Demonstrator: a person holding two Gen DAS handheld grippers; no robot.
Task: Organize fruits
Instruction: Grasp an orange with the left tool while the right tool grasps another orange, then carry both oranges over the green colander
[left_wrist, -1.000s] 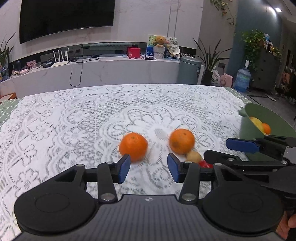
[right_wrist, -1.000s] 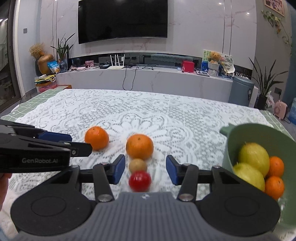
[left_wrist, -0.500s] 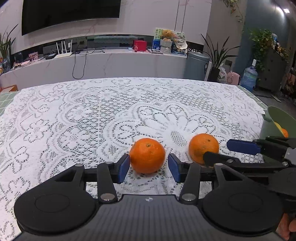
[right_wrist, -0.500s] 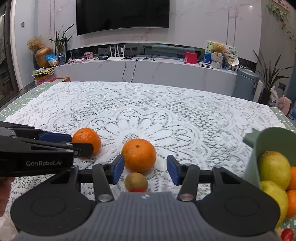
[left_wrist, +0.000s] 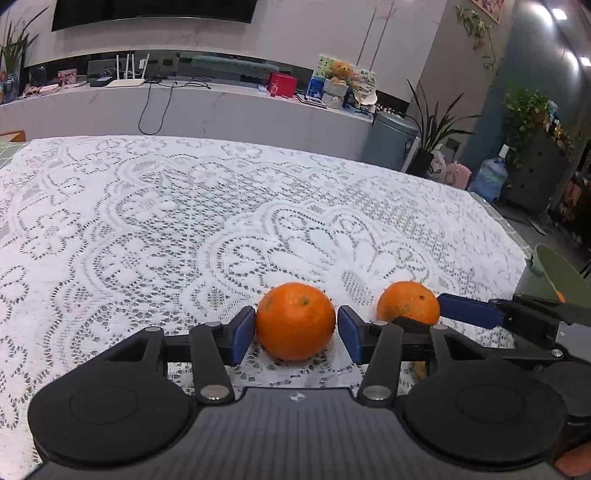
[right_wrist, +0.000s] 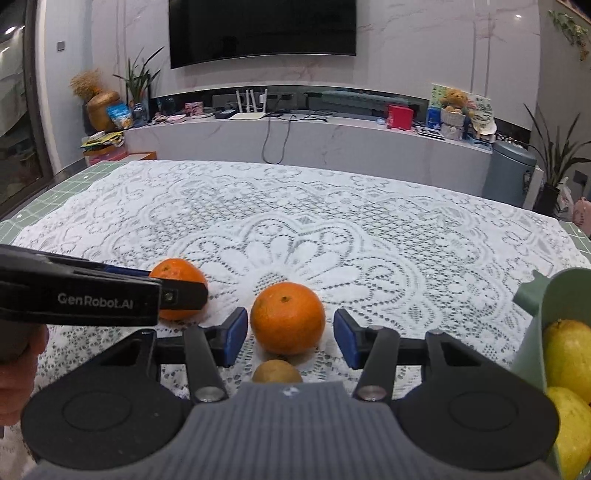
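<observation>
Two oranges lie on the white lace tablecloth. My left gripper is open, its blue pads on both sides of the left orange, nearly touching it. My right gripper is open around the right orange, with small gaps at both pads. The right orange also shows in the left wrist view, and the left orange in the right wrist view, partly hidden by the left gripper's finger. A small brown kiwi lies just below the right orange. A green bowl at the right holds yellow fruits.
The lace tablecloth covers a table with green edges. The green bowl's rim shows at the right of the left wrist view. Behind the table stands a long white counter with a TV above it.
Both grippers moved forward and lower, each now straddling an orange. The kiwi slid toward the bottom of the right view and the red fruit went out of sight.
</observation>
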